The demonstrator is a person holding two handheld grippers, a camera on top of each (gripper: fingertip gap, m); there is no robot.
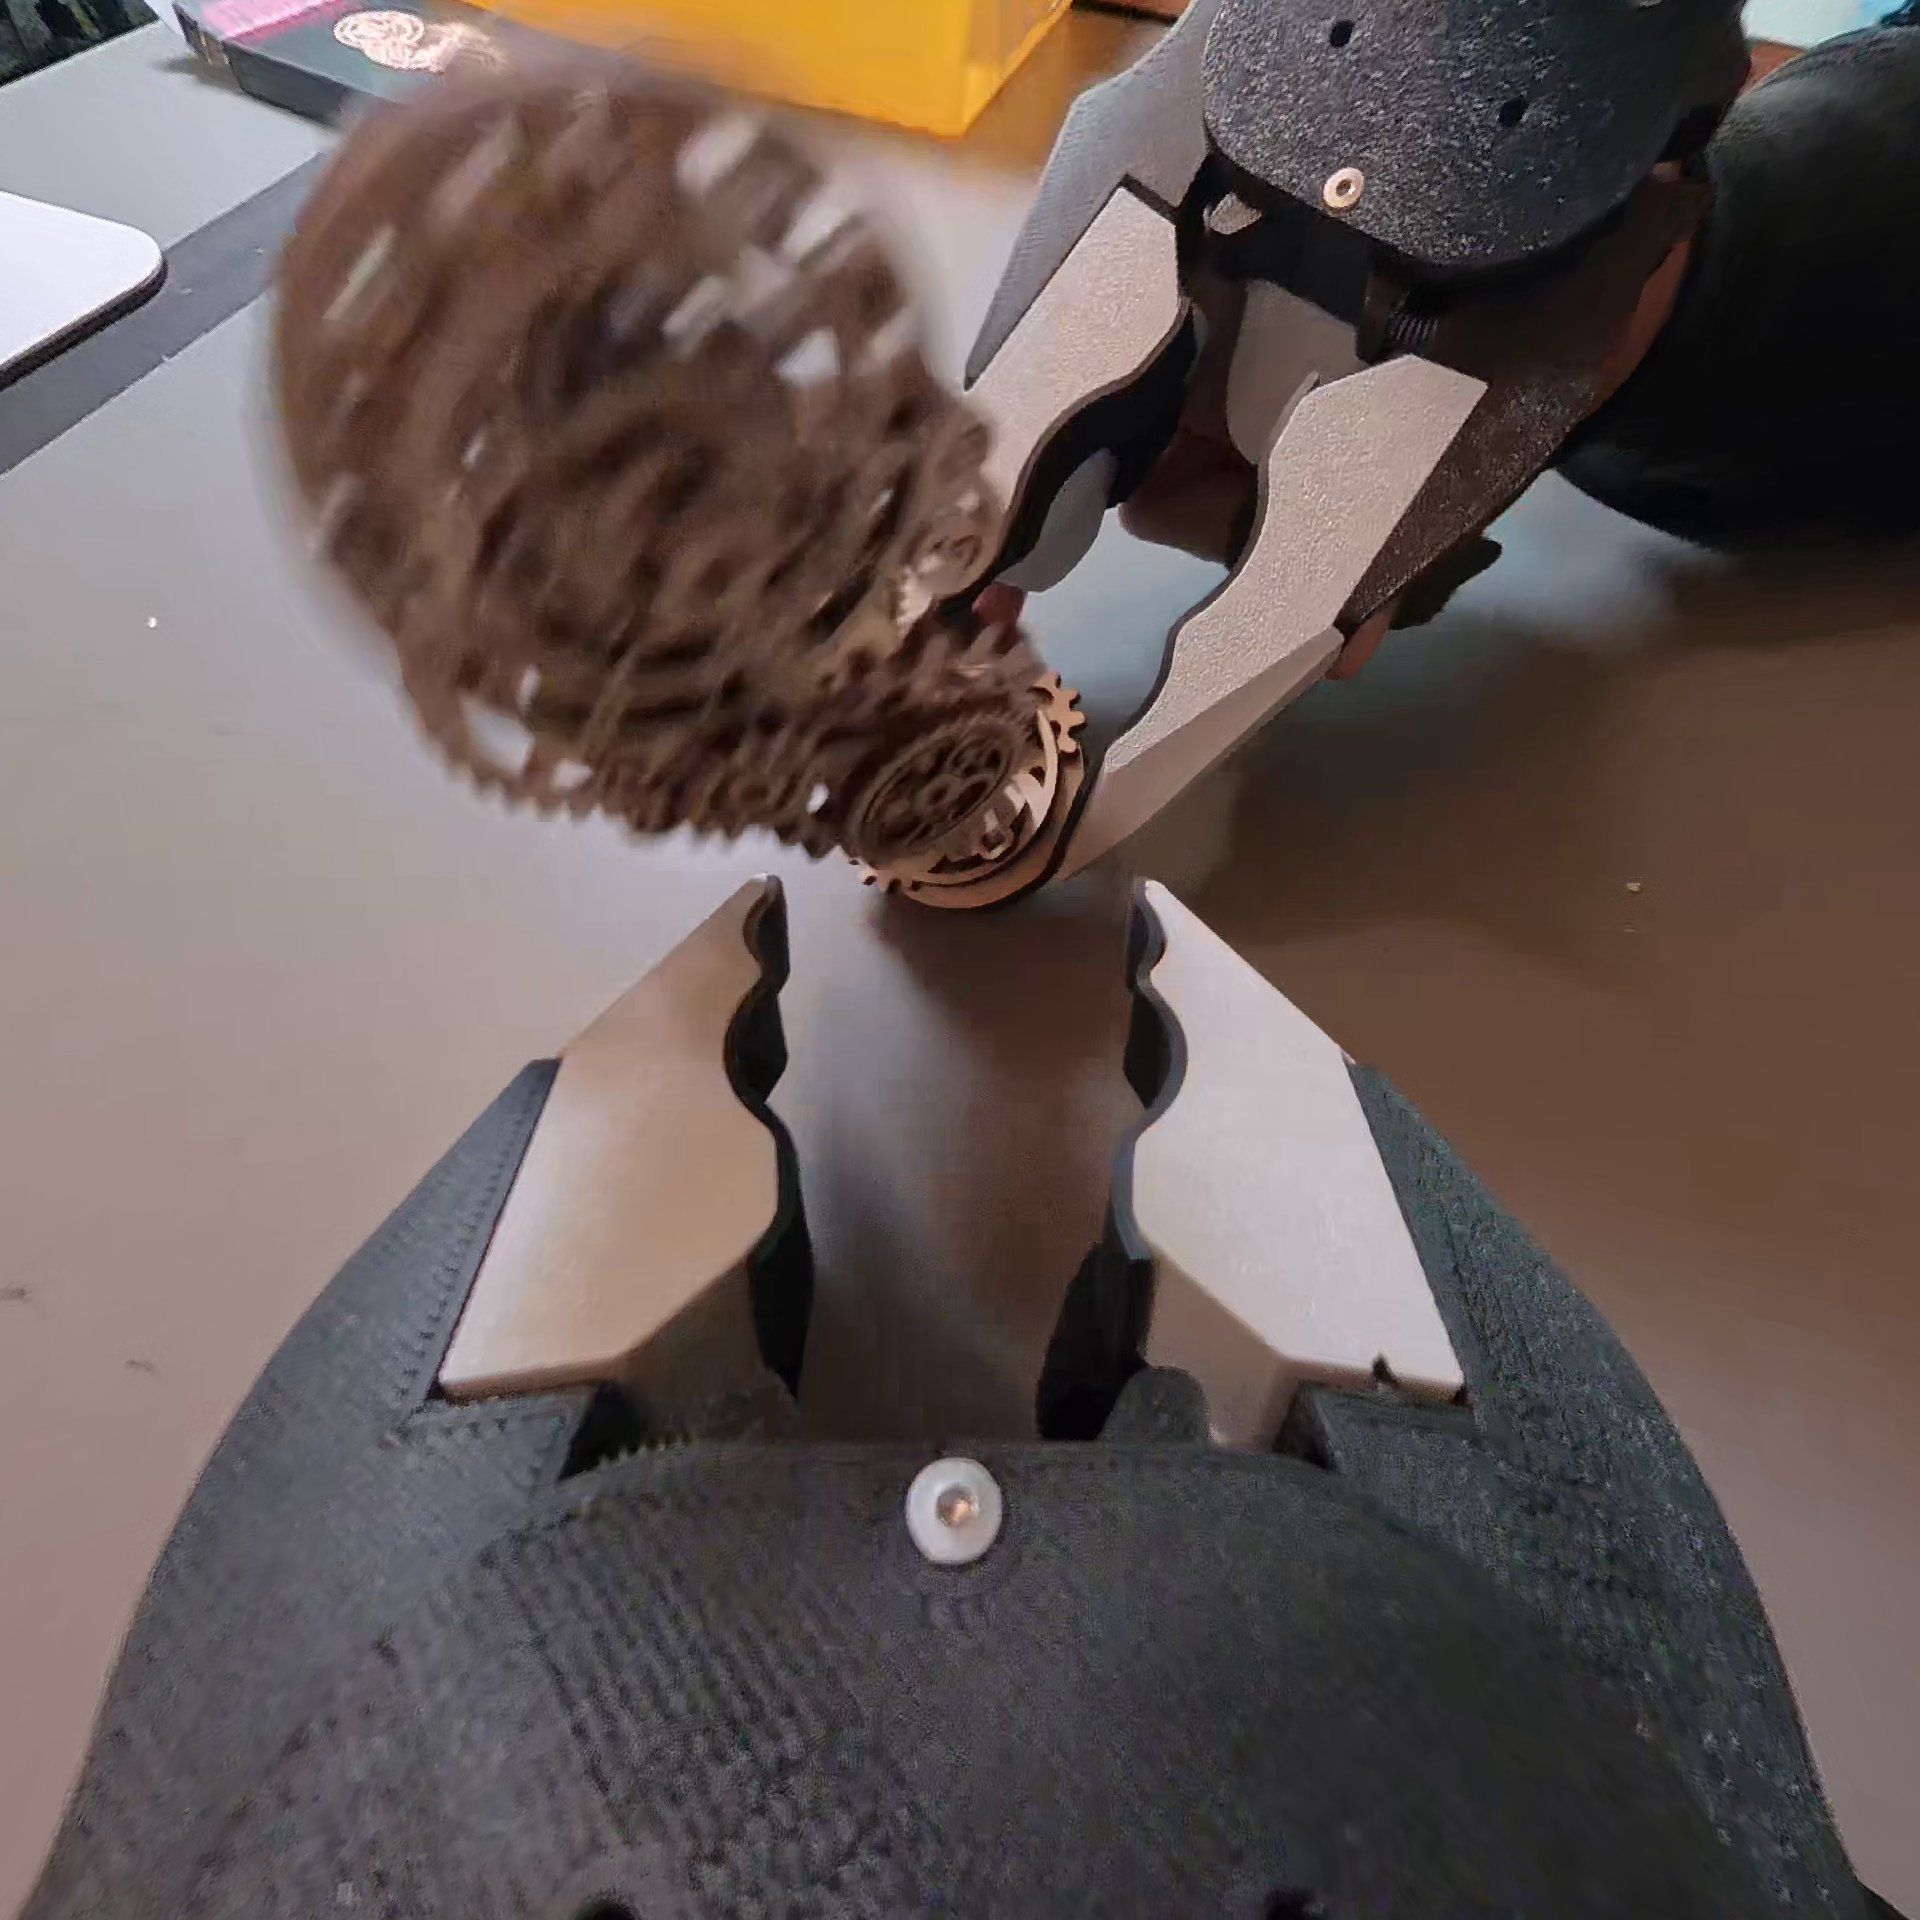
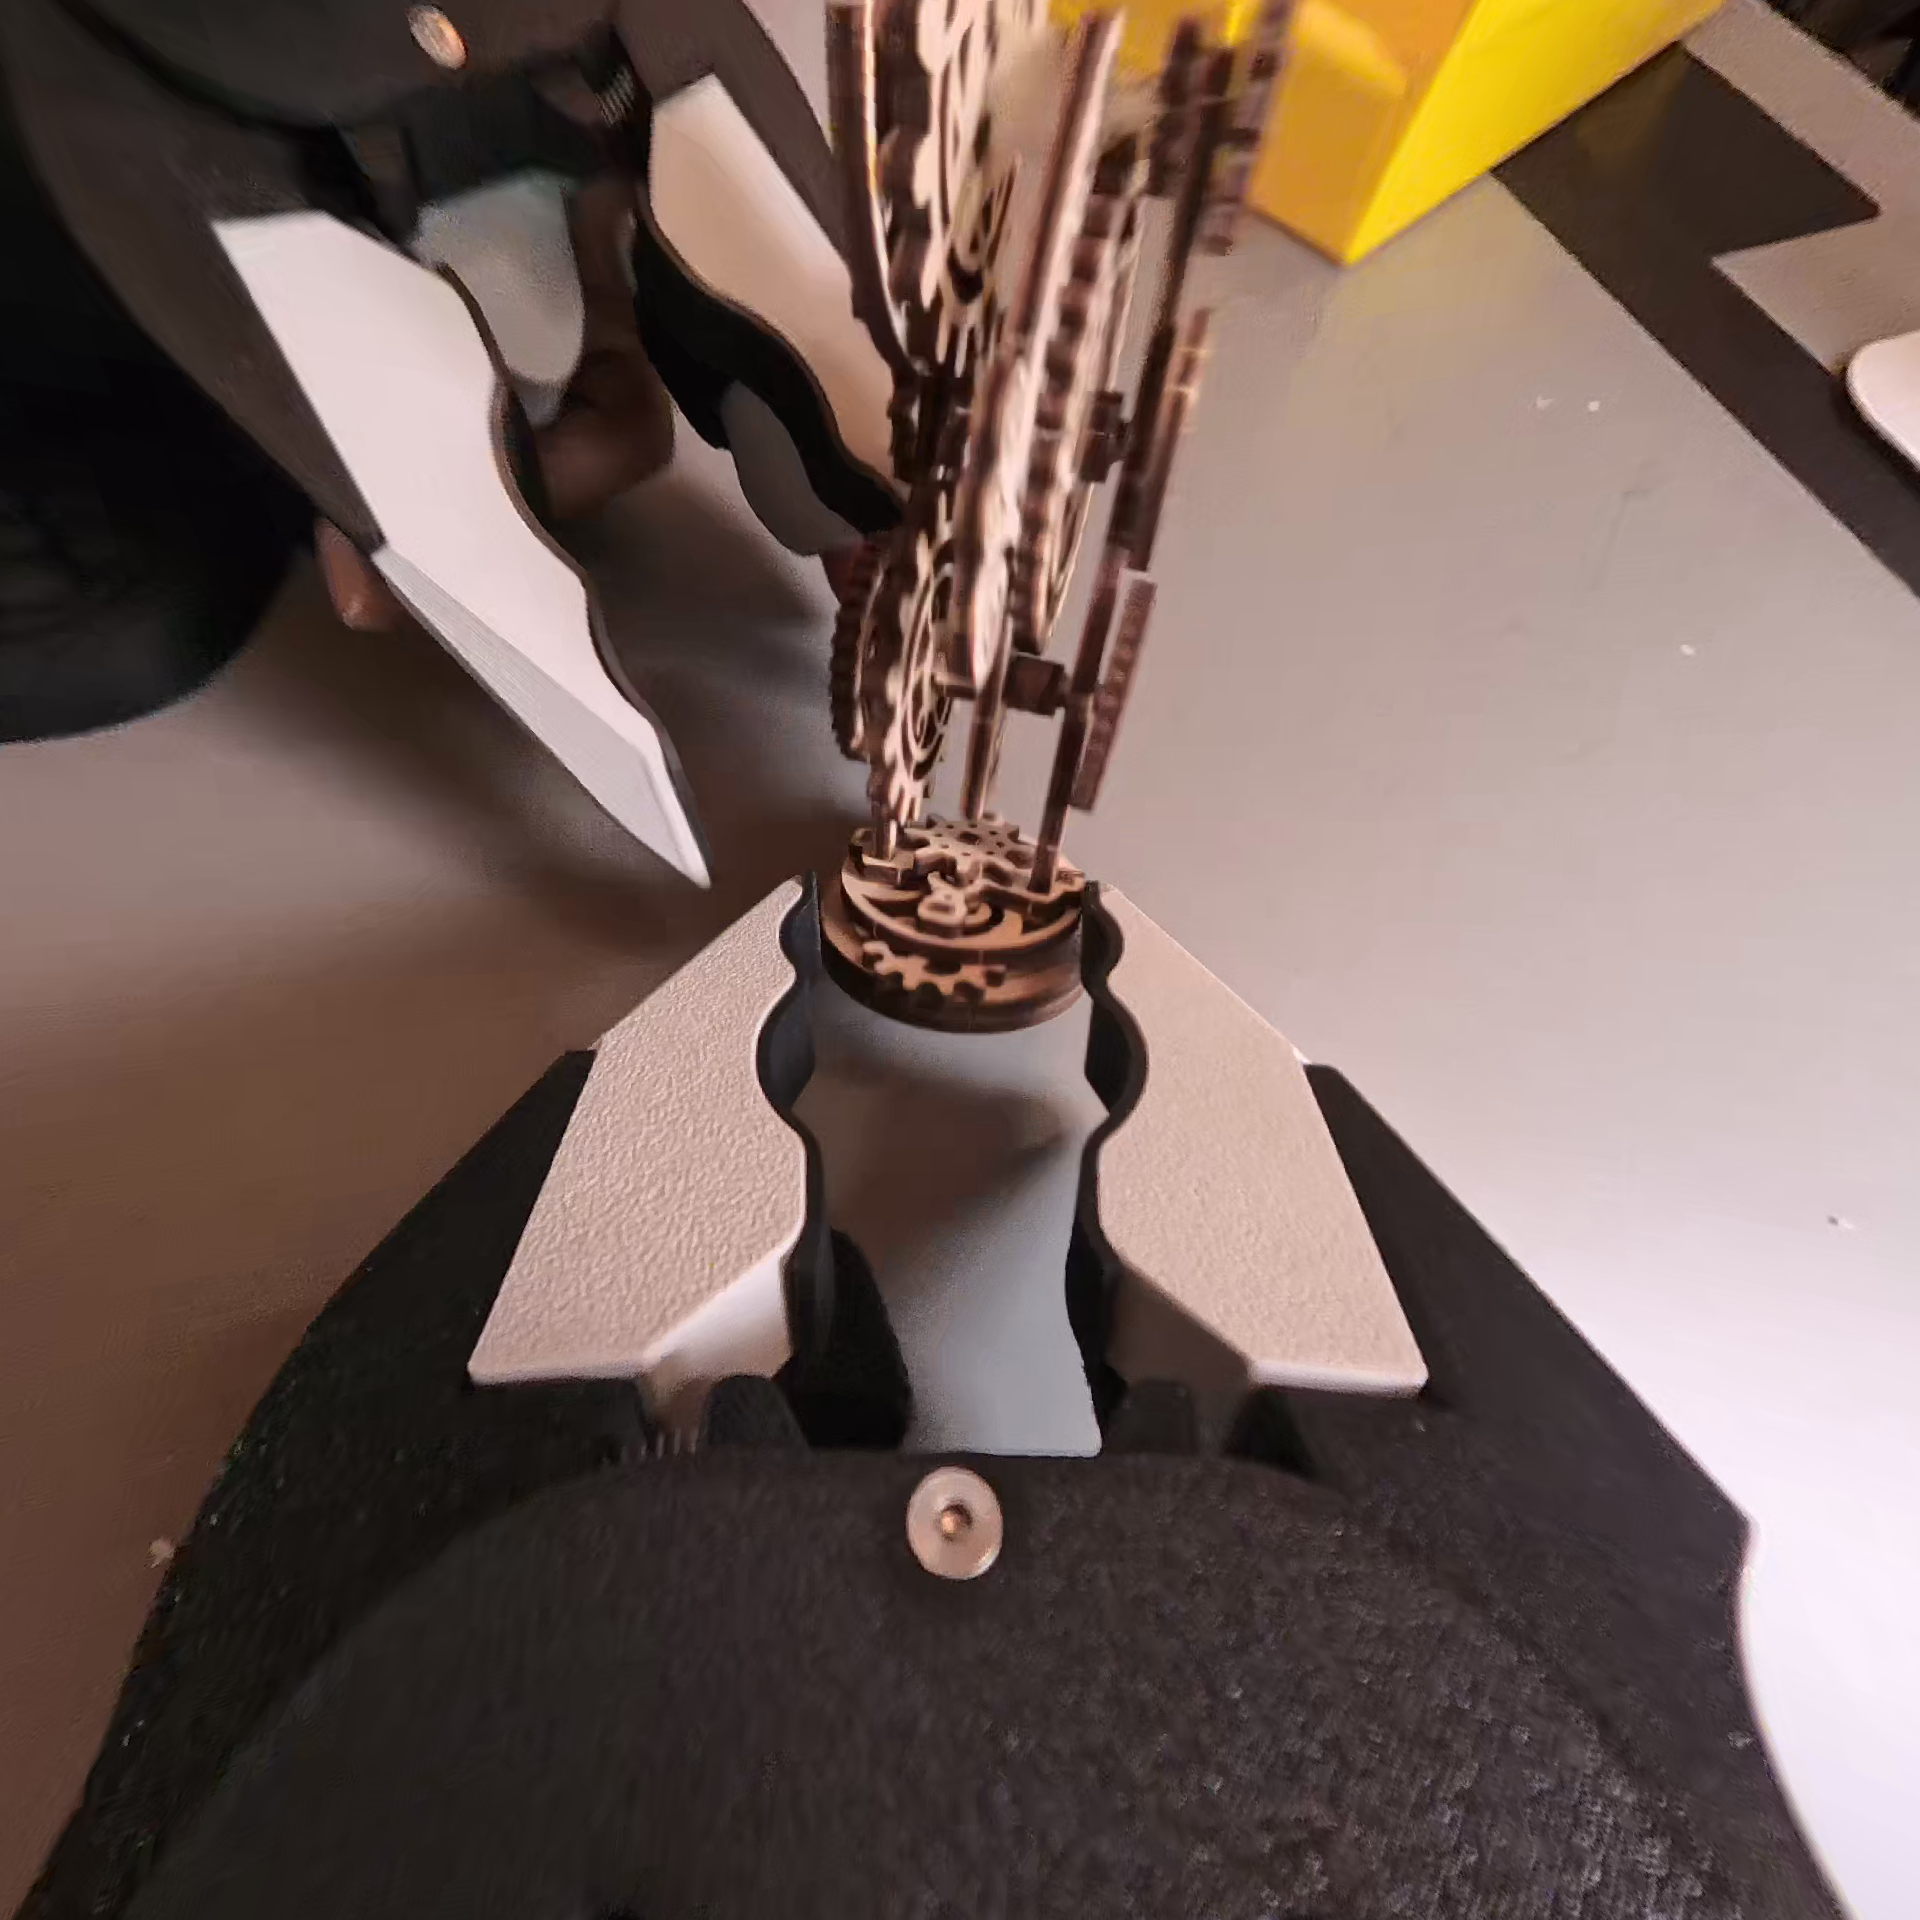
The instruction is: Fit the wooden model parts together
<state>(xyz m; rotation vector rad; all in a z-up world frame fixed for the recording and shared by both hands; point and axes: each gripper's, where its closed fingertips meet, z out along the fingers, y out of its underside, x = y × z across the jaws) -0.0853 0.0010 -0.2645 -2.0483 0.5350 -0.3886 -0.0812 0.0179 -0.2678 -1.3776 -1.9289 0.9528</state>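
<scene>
Gripping the round base [image 2: 951,961] of the wooden gear model [image 2: 997,436] with my right gripper [image 2: 948,914], both pads pressed against its rim, I hold it above the grey table [image 2: 1455,831], its gear assembly blurred. My left gripper [image 1: 956,904] hangs wide apart just beside the base, grasping nothing. A yellow box [image 2: 1455,114] sits beyond.

Office or lab workbench, smooth grey tabletop [image 2: 1455,831], bright yellow plastic box [image 2: 1455,104], rounded white flat device [image 1: 62,281], black mat [image 1: 156,343]
</scene>
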